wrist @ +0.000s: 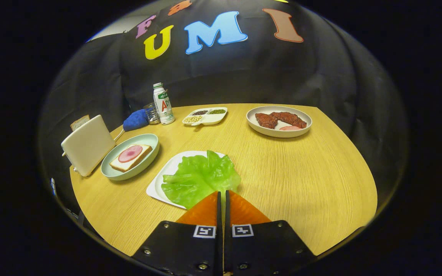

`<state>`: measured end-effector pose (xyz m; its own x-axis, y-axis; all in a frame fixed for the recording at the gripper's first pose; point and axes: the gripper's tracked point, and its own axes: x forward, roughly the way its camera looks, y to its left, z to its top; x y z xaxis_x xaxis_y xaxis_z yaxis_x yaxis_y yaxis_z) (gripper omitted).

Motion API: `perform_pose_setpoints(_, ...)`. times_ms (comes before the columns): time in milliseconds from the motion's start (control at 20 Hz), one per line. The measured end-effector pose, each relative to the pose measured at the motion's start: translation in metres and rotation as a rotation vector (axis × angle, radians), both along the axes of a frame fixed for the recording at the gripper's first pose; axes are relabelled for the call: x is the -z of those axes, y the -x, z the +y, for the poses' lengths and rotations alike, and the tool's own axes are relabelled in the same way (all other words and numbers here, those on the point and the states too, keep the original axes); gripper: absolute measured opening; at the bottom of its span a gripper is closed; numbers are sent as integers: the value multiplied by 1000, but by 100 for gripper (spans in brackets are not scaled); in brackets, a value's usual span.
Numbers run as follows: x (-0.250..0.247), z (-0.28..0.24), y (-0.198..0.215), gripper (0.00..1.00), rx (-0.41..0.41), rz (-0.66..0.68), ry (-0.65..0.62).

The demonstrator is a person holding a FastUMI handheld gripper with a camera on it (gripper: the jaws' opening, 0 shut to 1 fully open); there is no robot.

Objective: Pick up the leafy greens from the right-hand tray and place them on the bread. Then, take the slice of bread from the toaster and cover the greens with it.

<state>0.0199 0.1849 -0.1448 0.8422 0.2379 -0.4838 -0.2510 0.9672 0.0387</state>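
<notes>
The leafy greens [200, 178] lie flat on a white square tray [159, 182], just ahead of my fingers. My gripper [223, 193] is shut, with only a thin slit between its fingers. Its tips overlap the near edge of the greens; I cannot tell whether they touch the leaf. Left of the tray, a pale green plate [109, 172] holds a slice of bread [123, 163] topped with a round pink slice of ham [130, 153]. Further left a white toaster [88, 145] stands with a slice of bread [79, 122] sticking up from it.
At the back of the round wooden table [301, 180] stand a white bottle [163, 103], a blue cloth [136, 119], a divided dish of beans [205, 115] and a plate of meat [279, 121]. The table's right half is bare wood.
</notes>
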Motion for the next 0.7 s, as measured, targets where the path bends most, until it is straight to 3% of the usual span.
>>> perform_pose_setpoints(250,-27,9,5,1,-24,-55,-64)
perform_pose_setpoints(700,-69,36,19,1,-67,-148,-54)
